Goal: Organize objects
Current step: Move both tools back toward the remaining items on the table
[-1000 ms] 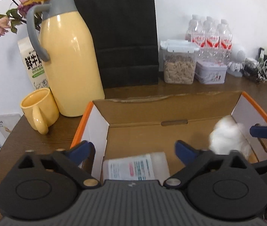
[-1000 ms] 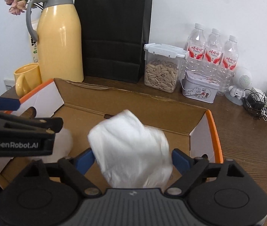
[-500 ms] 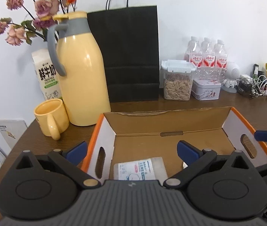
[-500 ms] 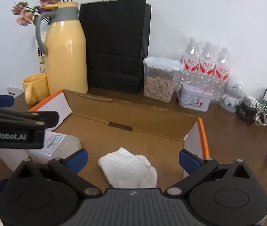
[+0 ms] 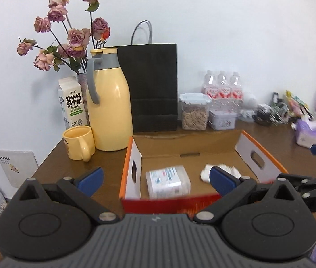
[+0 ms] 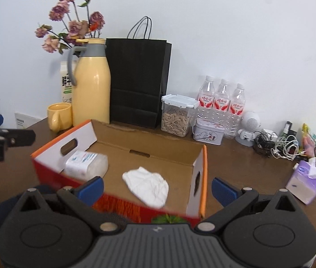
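Observation:
An open cardboard box [image 5: 135,160] [image 6: 200,163] with orange edges stands on the brown table. Inside it lie a clear plastic pack with a white and blue label [image 5: 168,181] [image 6: 86,162] on the left and a crumpled white cloth [image 5: 220,169] [image 6: 146,184] on the right. My left gripper [image 5: 155,177] is open, held back in front of the box's near wall with nothing between its fingers. My right gripper [image 6: 155,186] is open wide above the near right corner of the box, also holding nothing. The cloth lies free on the box floor.
Behind the box stand a yellow jug [image 5: 107,109], a yellow mug [image 5: 78,143], a milk carton [image 5: 71,105], a black paper bag [image 5: 153,87], a seed container [image 5: 194,111], a tin [image 6: 208,135] and water bottles [image 6: 222,98]. Cables [image 6: 278,145] and a purple tissue pack [image 6: 305,183] lie at right.
My right gripper let the white cloth drop into the box and opened wide. Both grippers pulled back and up from the box, so the whole box and back wall show.

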### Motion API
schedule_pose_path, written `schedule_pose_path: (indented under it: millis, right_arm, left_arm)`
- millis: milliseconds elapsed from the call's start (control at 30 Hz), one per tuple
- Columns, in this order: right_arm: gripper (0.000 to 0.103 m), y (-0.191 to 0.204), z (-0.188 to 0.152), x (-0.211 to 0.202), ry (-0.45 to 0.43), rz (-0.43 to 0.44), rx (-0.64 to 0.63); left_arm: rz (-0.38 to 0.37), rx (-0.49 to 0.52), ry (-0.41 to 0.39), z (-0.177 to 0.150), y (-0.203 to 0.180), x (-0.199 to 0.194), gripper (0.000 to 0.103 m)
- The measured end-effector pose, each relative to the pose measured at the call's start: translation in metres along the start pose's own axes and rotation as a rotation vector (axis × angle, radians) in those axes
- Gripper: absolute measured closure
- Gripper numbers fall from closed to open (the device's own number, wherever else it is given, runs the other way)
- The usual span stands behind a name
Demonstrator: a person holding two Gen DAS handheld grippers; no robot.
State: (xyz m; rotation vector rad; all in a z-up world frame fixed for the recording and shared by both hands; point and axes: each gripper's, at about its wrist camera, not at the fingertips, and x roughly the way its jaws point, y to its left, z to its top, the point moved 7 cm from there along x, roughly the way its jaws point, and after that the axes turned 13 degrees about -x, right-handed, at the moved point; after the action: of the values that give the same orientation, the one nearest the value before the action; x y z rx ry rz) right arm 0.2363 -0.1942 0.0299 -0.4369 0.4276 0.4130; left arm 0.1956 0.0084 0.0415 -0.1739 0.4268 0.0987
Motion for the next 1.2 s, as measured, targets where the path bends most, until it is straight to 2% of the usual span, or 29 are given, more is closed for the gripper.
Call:
schedule_pose_path:
  millis: [200, 367, 500, 567, 667, 900, 1100, 1133, 1167, 1200]
  right_arm:
    - [0.0, 0.015, -0.037, -0.051, -0.006, 0.031, 0.017]
    - [0.0, 0.027, -0.07, -0.072, 0.015, 0.046, 0.062]
    - [0.0, 0.035, -0.095, -0.085, 0.026, 0.051, 0.095]
    - [0.0, 0.041, -0.102, -0.092, 0.021, 0.065, 0.104]
    - [0.0, 0.05, -0.111, -0.098, 0.022, 0.079, 0.087]
    - [0.0, 0.057, -0.124, -0.092, 0.049, 0.093, 0.097]
    - [0.008, 0.056, -0.129, -0.088, 0.051, 0.099, 0.106]
    - [0.013, 0.056, -0.13, -0.087, 0.052, 0.104, 0.108]
    - [0.023, 0.057, -0.131, -0.085, 0.055, 0.112, 0.111]
    - [0.027, 0.058, -0.132, -0.084, 0.062, 0.117, 0.11]
  left_arm:
    - [0.003, -0.017, 0.02, -0.028, 0.019, -0.036, 0.0]
    - [0.03, -0.029, 0.021, -0.058, 0.031, -0.06, 0.0]
    - [0.055, -0.117, 0.034, -0.082, 0.046, -0.075, 0.0]
    - [0.05, -0.145, 0.05, -0.091, 0.051, -0.078, 0.0]
    - [0.073, -0.114, 0.064, -0.099, 0.053, -0.079, 0.0]
    - [0.053, -0.105, 0.087, -0.108, 0.05, -0.074, 0.0]
    - [0.051, -0.106, 0.107, -0.115, 0.05, -0.069, 0.0]
    - [0.052, -0.105, 0.109, -0.115, 0.049, -0.068, 0.0]
    - [0.052, -0.106, 0.111, -0.116, 0.05, -0.068, 0.0]
    - [0.053, -0.107, 0.112, -0.116, 0.05, -0.067, 0.0]
